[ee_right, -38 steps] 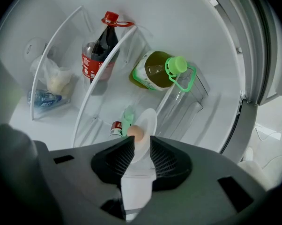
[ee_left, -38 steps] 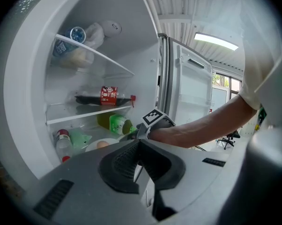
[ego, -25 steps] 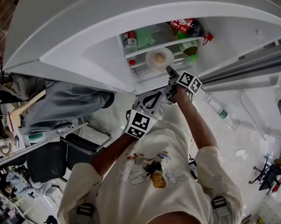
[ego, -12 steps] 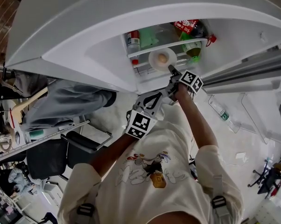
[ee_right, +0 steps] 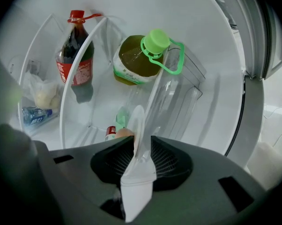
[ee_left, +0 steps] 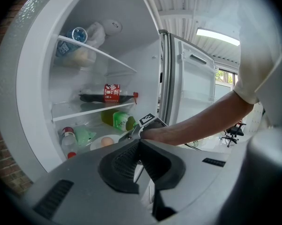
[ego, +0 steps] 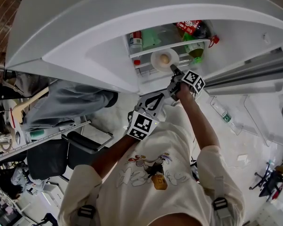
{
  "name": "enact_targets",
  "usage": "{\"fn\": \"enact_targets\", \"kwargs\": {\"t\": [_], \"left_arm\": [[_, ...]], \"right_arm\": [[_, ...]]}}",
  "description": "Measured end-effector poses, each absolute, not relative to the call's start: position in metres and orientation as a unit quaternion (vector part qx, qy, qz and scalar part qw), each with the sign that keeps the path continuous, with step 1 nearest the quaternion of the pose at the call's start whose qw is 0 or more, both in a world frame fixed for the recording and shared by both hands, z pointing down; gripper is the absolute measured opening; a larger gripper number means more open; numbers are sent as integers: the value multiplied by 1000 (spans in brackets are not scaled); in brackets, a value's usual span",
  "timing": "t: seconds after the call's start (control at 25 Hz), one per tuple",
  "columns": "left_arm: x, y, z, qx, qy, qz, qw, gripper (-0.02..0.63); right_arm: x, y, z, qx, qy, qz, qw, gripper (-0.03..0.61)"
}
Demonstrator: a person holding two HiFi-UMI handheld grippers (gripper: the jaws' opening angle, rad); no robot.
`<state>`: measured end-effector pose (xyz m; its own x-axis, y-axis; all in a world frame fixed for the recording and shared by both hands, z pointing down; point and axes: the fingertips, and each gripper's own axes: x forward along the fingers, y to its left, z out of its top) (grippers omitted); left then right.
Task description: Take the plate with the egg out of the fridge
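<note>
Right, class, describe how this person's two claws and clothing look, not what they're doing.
The left claw and right claw are both grey plastic with black ribbed pads. Each carries a white cube printed with black square markers. The person wears a cream short-sleeved T-shirt with a cartoon print, plus grey straps.

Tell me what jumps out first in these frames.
The right gripper is shut on the rim of the white plate carrying the egg, inside the open fridge. A cola bottle lies on the shelf above, and a green-capped bottle lies beside the plate. The left gripper hangs outside the fridge, jaws together and empty.
</note>
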<state>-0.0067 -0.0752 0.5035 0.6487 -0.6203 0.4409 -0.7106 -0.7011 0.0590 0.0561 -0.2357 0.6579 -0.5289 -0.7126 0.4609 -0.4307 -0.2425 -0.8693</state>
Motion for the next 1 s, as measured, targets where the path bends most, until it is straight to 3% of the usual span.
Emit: {"fn": "enact_targets", "kwargs": {"t": [0.8, 1.0], "left_arm": [[-10, -78, 504, 899, -374, 197, 116, 9], [-10, -77, 504, 899, -374, 197, 118, 9]], "right_arm": [[45, -245, 656, -441, 588, -662, 145, 92], [47, -243, 660, -443, 579, -668, 148, 52]]}}
